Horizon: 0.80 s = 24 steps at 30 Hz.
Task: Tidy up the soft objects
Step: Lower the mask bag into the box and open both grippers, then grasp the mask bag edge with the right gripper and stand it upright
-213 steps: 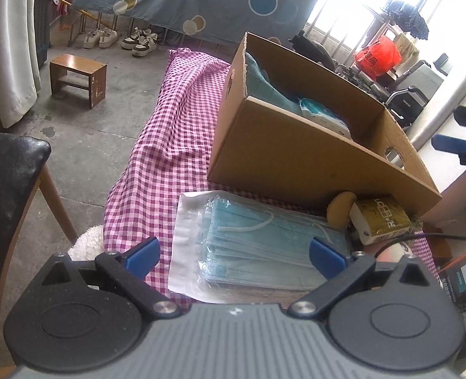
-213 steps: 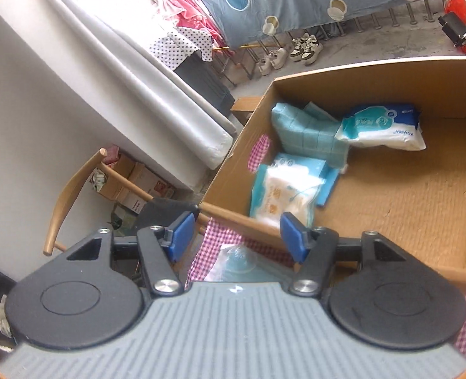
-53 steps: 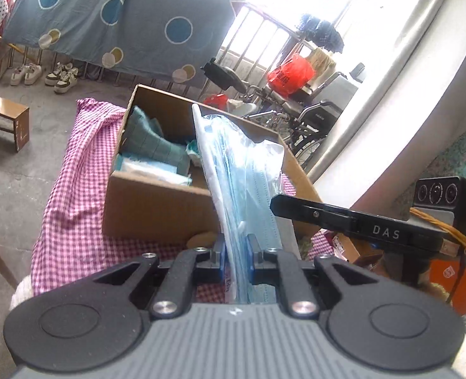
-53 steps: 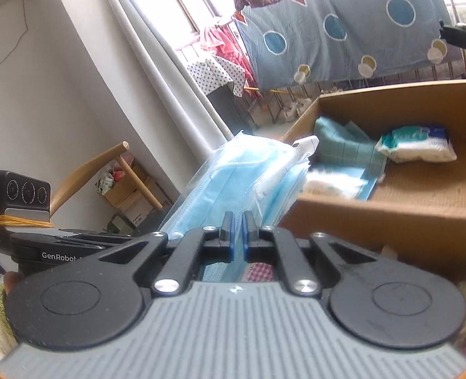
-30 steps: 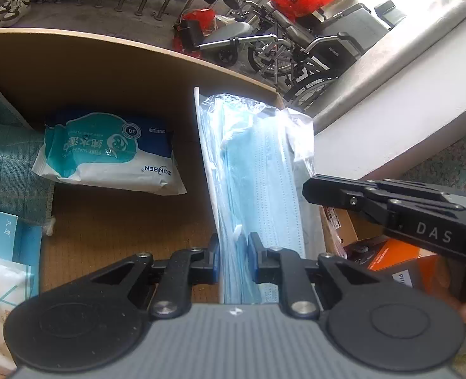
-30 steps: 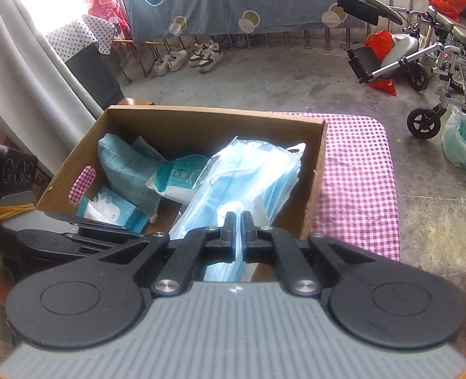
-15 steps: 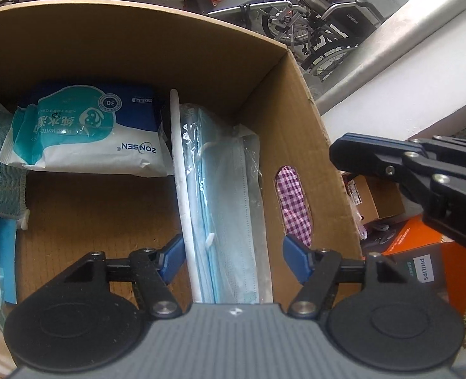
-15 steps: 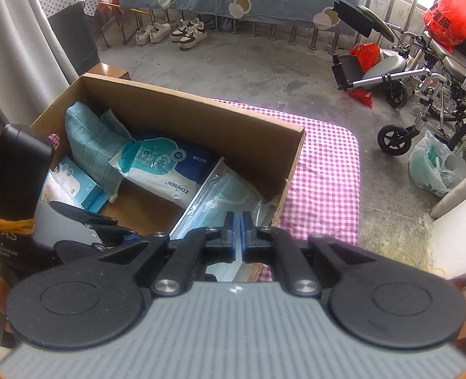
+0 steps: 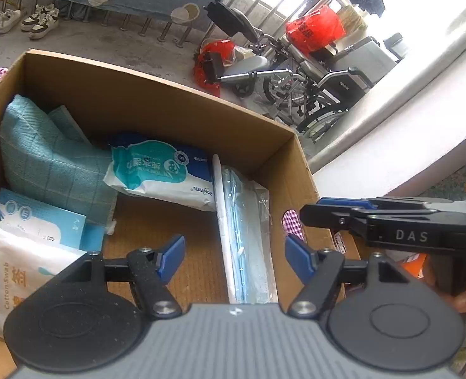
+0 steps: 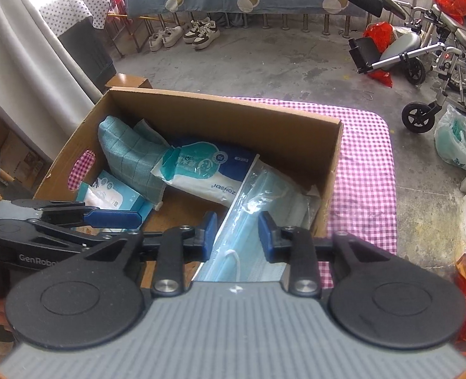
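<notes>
Both pairs of blue fingers are spread with nothing between their pads: the left gripper (image 9: 234, 254) hangs over the near edge of the cardboard box (image 9: 157, 101), and the right gripper (image 10: 237, 232) hangs over the same box from its own side, its jaws parted a little less widely. Straight ahead at twelve o'clock from the left gripper, the pack of face masks (image 9: 247, 237) stands on edge inside the box, leaning against the wall at three o'clock, touching neither finger. From the right wrist view the same mask pack (image 10: 264, 208) lies slanted in the box corner below the parted fingers, one white ear loop showing near the bottom. At eleven o'clock from the masks sits a pack of wet wipes (image 9: 163, 170), its end touching the mask pack. Farther round at ten o'clock a folded teal cloth (image 9: 46, 161) leans into the far corner, and at nine o'clock a cotton swab pack (image 9: 21, 271) lies against the near wall. Under the box lies a pink checked tablecloth (image 10: 362, 164), with a wheelchair (image 10: 434, 47) on the concrete floor at one o'clock.
</notes>
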Each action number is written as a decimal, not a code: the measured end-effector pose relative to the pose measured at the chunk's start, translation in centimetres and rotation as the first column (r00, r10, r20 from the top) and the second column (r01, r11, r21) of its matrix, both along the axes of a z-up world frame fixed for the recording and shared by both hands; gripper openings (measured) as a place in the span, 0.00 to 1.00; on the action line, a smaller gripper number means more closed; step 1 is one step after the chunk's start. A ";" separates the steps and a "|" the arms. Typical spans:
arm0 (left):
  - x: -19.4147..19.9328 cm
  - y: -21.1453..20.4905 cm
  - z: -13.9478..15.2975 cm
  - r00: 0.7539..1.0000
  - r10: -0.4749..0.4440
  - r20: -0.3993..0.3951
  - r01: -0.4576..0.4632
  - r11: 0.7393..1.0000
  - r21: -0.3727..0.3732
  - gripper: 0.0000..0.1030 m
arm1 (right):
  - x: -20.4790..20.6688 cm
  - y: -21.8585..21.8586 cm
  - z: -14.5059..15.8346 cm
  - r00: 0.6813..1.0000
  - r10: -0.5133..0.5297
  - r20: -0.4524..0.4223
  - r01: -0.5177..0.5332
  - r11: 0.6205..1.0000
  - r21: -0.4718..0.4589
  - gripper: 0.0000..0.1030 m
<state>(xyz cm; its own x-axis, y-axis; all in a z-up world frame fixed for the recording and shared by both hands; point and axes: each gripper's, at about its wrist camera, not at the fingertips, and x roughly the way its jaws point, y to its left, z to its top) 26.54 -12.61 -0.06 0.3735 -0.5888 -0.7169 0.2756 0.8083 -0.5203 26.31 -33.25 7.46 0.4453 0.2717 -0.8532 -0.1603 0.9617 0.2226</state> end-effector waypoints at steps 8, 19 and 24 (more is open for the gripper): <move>-5.2 7.6 2.3 0.989 0.109 0.102 -0.107 0.994 -0.029 0.76 | 2.2 7.0 -5.7 0.988 0.064 -0.140 -0.081 0.989 -0.124 0.70; -8.6 11.2 2.0 0.985 0.120 0.128 -0.116 0.993 -0.038 0.76 | 5.2 9.3 -11.2 0.975 0.012 -0.224 -0.096 0.925 -0.368 0.73; -8.8 11.3 1.8 0.986 0.107 0.131 -0.102 0.994 -0.043 0.76 | 5.4 7.7 -10.5 0.973 -0.041 -0.227 -0.029 0.954 -0.299 0.75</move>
